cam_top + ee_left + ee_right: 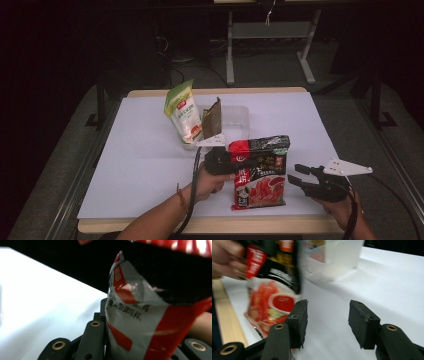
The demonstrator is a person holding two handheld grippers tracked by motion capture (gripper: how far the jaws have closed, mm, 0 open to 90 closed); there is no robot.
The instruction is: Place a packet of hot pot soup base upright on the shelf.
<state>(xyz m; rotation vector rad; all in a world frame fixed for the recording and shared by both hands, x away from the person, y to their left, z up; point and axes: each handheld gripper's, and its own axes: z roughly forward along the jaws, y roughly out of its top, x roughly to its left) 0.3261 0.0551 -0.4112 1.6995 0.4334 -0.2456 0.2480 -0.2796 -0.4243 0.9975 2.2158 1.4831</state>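
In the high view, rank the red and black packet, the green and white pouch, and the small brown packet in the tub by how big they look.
1. Red and black packet, held up by the left tool, so nearer the camera.
2. Green and white pouch.
3. Brown packet, clearly smallest.

We saw a red, black and white snack packet (260,172) at the lower centre of the high view, standing nearly upright with its lower edge on or just above the white table, we could not tell which. Its glossy foil was crinkled, printed with dark characters and a red food picture.
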